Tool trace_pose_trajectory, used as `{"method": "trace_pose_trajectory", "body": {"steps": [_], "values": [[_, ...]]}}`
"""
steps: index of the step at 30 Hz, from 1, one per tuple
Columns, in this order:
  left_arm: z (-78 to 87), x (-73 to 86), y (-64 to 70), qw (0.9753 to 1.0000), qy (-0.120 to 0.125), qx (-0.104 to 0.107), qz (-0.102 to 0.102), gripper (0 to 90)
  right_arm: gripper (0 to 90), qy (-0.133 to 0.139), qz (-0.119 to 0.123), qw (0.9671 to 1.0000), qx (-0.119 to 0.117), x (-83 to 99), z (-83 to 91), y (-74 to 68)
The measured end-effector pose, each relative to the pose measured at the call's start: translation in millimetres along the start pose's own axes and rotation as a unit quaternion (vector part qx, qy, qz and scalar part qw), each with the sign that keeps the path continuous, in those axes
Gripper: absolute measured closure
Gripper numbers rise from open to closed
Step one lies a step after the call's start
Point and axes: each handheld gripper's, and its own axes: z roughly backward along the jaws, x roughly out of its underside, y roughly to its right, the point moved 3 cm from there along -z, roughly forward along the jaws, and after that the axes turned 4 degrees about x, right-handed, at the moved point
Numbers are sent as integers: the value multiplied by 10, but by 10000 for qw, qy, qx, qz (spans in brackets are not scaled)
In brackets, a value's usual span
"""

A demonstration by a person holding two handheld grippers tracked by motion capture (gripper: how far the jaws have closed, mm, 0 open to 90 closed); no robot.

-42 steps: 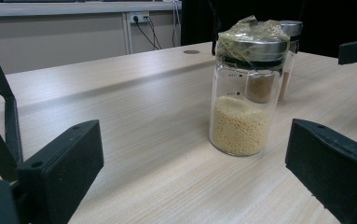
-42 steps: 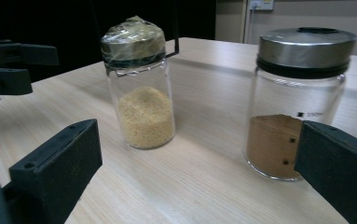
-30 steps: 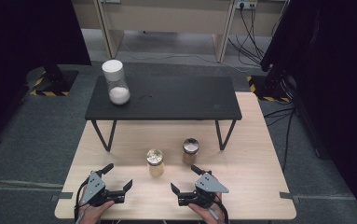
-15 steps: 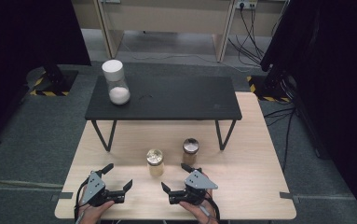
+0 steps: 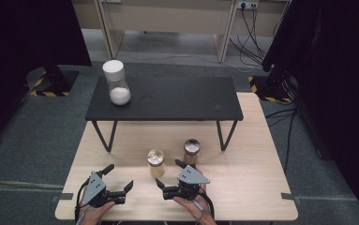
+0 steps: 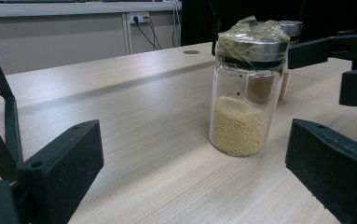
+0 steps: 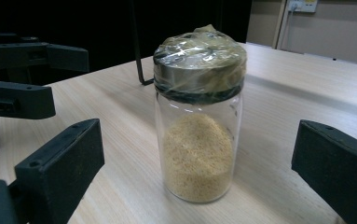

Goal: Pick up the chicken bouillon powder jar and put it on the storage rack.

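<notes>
A small glass jar of yellow grains (image 5: 156, 162), its metal lid wrapped in film, stands on the light wooden table (image 5: 243, 187). In the right gripper view the grain jar (image 7: 197, 121) is upright, close ahead between the wide-apart black jaws and touching neither. My right gripper (image 5: 169, 173) is open just right of it. My left gripper (image 5: 118, 177) is open too, to the jar's left and farther off. From the left gripper view the grain jar (image 6: 243, 93) sits ahead and to the right, with a brown spice jar (image 6: 285, 60) behind it.
The brown spice jar (image 5: 191, 151) stands just right of the grain jar. A low black table (image 5: 177, 98) stands on the back of the wooden one. It carries a tall jar of white powder (image 5: 116, 82) at its left end. Cables lie on the floor beyond.
My right gripper has moved left and forward and turned toward the grain jar. The left gripper and the jars have stayed where they were.
</notes>
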Motion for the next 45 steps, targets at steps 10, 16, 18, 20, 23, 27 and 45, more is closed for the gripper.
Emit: {"method": "trace_pose_trajectory", "body": {"steps": [10, 16, 18, 20, 23, 27, 45], "values": [[1, 0, 1, 10000, 4, 3, -7, 37, 39, -30, -28, 10000, 5, -36, -154, -19], [1, 0, 0, 10000, 8, 5, 3, 37, 55, -21, -23, 10000, 13, -76, -215, -10], [1, 0, 0, 10000, 10, 7, 6, 37, 65, -36, -15, 10000, 23, -86, -238, -13], [1, 0, -2, 10000, 10, 8, 12, 37, 71, -43, -23, 10000, 16, -91, -261, -18], [1, 0, -3, 10000, 13, 9, 16, 37, 82, -50, -21, 10000, 17, -104, -288, -18], [2, 1, -5, 10000, 17, 13, 24, 38, 97, -82, 13, 10000, 31, -107, -323, -24], [3, 1, -5, 10000, 20, 13, 25, 37, 198, -231, -14, 9996, 164, -91, -459, -27]]}}
